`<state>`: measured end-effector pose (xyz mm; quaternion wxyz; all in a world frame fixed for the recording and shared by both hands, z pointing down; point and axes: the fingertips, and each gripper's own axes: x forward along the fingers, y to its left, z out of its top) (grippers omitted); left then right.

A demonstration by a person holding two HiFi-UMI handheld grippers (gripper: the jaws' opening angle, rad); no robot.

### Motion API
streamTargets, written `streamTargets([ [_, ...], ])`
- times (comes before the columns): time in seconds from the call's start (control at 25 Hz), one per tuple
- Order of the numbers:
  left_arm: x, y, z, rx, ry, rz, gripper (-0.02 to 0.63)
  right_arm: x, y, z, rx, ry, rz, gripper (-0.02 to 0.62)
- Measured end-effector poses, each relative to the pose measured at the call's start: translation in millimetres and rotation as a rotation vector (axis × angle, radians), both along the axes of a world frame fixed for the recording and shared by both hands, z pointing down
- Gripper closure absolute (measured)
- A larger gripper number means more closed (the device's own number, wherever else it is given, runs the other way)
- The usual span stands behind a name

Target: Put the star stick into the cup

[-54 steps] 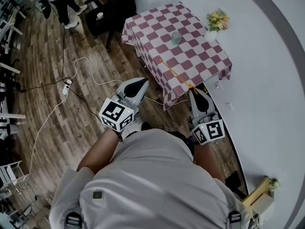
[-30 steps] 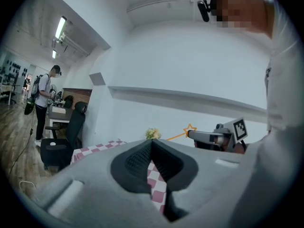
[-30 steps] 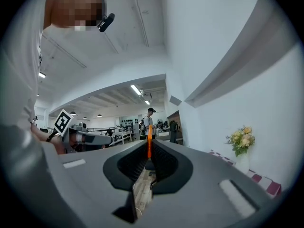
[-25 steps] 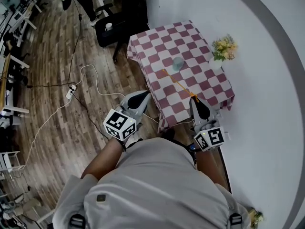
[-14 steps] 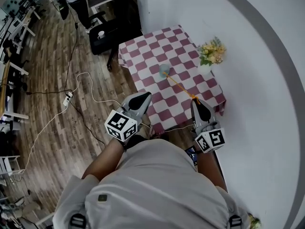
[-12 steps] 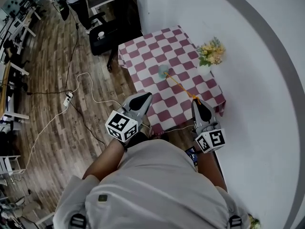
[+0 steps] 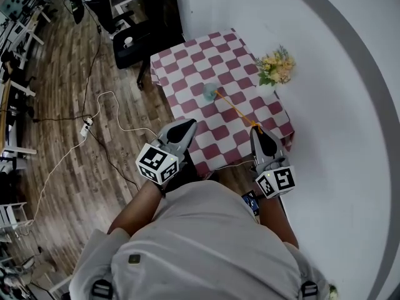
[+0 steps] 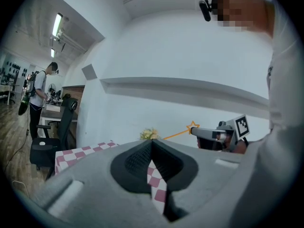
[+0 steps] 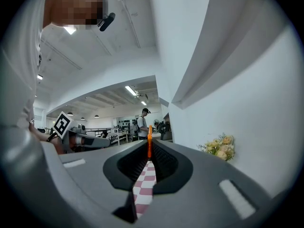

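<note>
A pale blue cup stands mid-table on the red-and-white checked cloth. My right gripper is shut on the thin orange star stick, which it holds close to its star end. The stick's plain end reaches over the table to the cup's rim; I cannot tell whether it is inside. In the right gripper view the stick shows as an orange sliver between the jaws of the right gripper. My left gripper hangs shut and holds nothing at the table's near edge, left of the stick.
A vase of yellow flowers stands at the table's right edge by the white wall. A black chair sits behind the table. White cables run over the wooden floor at left. A person stands far off by desks.
The person holding the grippers has come closer to the table. The stick's far end, short of the cup earlier, now reaches the cup. Both grippers stay shut.
</note>
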<state>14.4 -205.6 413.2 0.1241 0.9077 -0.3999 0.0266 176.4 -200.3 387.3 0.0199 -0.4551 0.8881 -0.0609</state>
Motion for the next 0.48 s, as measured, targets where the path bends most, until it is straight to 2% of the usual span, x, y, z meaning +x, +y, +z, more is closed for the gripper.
streamTargets([
  [0.48,-16.3,-49.2,17.5,-0.036,0.024,-0.001,0.603,-16.4,-46.2,26.0,-0.062,0.054,-0.003,0.568],
])
